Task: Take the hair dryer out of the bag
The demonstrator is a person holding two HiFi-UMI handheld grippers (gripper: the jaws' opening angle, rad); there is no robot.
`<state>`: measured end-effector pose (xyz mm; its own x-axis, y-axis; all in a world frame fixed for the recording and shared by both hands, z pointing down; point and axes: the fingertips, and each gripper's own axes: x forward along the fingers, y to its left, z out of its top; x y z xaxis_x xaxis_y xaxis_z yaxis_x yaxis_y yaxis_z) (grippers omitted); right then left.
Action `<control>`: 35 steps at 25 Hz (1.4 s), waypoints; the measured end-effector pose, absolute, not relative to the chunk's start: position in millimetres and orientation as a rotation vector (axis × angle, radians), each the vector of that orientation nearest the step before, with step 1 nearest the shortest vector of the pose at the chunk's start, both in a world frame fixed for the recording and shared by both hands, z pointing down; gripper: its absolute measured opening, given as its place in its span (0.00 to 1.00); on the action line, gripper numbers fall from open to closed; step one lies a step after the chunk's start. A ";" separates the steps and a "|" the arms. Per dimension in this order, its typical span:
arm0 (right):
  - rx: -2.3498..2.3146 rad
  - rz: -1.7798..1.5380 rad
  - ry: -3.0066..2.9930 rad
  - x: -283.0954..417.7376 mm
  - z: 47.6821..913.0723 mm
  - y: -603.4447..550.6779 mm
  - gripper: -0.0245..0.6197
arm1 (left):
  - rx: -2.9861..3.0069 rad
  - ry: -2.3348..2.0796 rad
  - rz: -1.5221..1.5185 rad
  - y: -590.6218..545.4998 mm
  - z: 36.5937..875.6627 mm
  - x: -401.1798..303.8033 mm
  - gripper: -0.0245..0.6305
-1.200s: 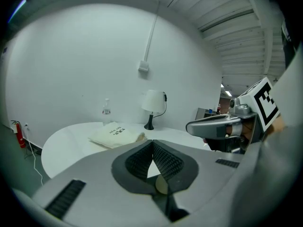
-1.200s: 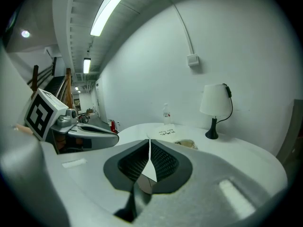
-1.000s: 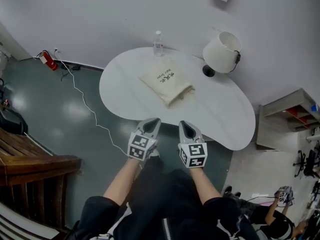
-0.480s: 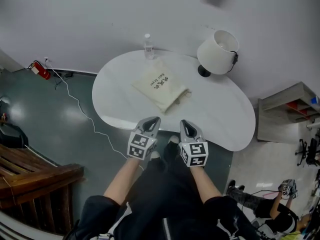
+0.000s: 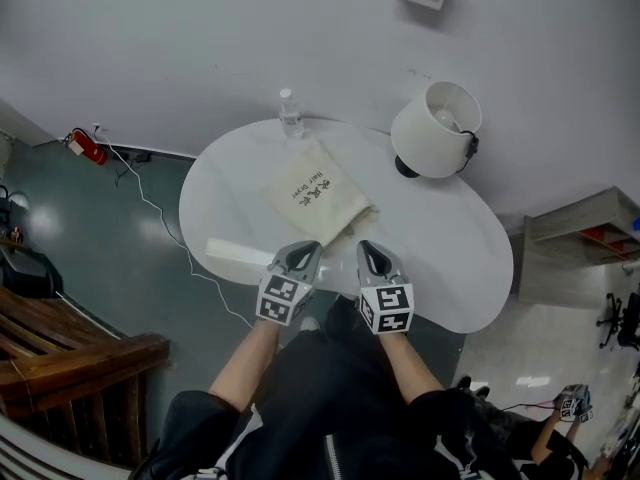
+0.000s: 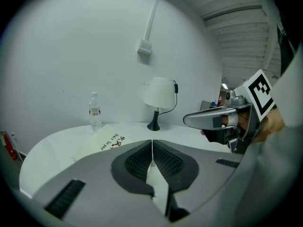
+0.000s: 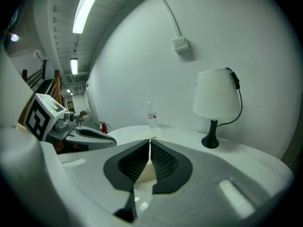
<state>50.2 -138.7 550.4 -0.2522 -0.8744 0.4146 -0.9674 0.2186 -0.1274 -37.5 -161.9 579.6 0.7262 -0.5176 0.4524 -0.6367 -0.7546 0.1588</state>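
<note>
- The counter (image 5: 440, 258) is plain glossy white.
- The bag (image 5: 315, 193) is cream cloth with black print.
- The lamp (image 5: 432, 133) has a white shade, a black base and a black cable.
- The bottle (image 5: 290, 113), at the far edge, is clear with a white cap.
- The left hand-held gripper (image 5: 306, 247) and the right hand-held gripper (image 5: 368, 249) are grey; their cubes are white with black square markers.
- The pads (image 6: 137, 162) are black with a fine grid texture.
- The floor (image 5: 100, 228) is dark grey-green and shiny.
- The fire extinguisher (image 5: 85, 145), far left, is red.
- The wall (image 5: 200, 38) is white.
- The cable (image 5: 165, 203) on the floor is white.
</note>
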 end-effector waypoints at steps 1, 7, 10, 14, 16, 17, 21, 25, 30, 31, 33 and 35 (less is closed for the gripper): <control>1.728 0.530 -2.247 54.0 551.4 -144.4 0.05 | 2.625 -0.910 0.563 -166.1 580.3 -33.6 0.06; 1.648 0.551 -2.291 66.9 561.1 -168.0 0.05 | 2.616 -0.957 0.616 -184.7 585.9 -19.4 0.06; 1.616 0.558 -2.309 74.9 565.7 -177.4 0.05 | 2.606 -0.983 0.647 -191.6 590.2 -12.7 0.06; 1.594 0.573 -2.321 81.5 568.8 -182.7 0.05 | 2.598 -0.993 0.684 -196.0 594.1 -6.6 0.07; 1.591 0.585 -2.318 85.5 571.0 -183.8 0.05 | 2.598 -0.976 0.708 -197.6 597.0 -1.1 0.10; 1.590 0.589 -2.315 87.6 572.0 -184.5 0.05 | 2.599 -0.964 0.718 -198.7 598.3 2.2 0.14; 1.588 0.595 -2.300 94.0 575.9 -188.9 0.05 | 2.623 -0.910 0.780 -203.1 604.0 15.6 0.26; 1.618 0.613 -2.273 98.6 578.7 -191.9 0.05 | 2.634 -0.804 0.871 -202.0 616.7 26.9 0.35; 1.648 0.632 -2.244 104.8 578.6 -194.5 0.05 | 2.631 -0.745 1.047 -201.7 633.2 30.5 0.38; 1.655 0.632 -2.239 106.4 578.7 -196.1 0.05 | 2.636 -0.741 1.091 -203.0 637.8 30.6 0.38; 1.672 0.633 -2.229 109.4 578.9 -198.6 0.05 | 2.660 -0.733 1.190 -205.2 647.6 30.2 0.38; 1.692 0.640 -2.214 112.9 579.9 -198.7 0.05 | 2.690 -0.713 1.285 -204.9 657.2 30.7 0.38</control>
